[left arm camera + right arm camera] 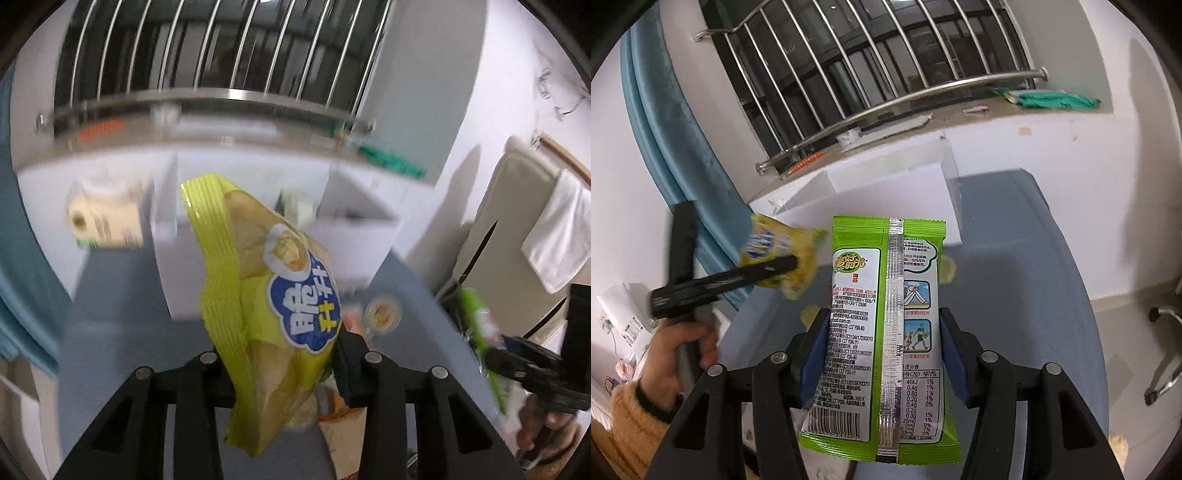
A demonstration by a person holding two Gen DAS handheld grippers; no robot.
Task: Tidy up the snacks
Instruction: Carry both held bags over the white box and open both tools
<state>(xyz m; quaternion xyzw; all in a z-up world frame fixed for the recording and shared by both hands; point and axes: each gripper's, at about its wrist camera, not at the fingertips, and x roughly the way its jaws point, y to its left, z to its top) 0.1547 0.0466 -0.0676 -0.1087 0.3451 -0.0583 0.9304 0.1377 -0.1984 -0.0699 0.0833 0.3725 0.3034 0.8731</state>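
Note:
My left gripper [284, 373] is shut on a yellow chip bag [266, 295] with a blue logo and holds it above the blue table, in front of a white divided organizer box [354, 236]. My right gripper [882, 354] is shut on a green snack packet [886, 332], back side facing the camera, above the table. The right wrist view shows the left gripper [786, 264] with the yellow bag [783, 254] at the left. The left wrist view shows the right gripper [491, 354] with the green packet [476, 321] at the right.
The blue table [1015, 277] stands under a barred window [849, 66] with a sill holding a green wrapper [1052, 99]. A paper package [103, 218] lies in the box's left compartment. Small round snack packs [382, 314] lie on the table. A blue curtain [676, 147] hangs at the left.

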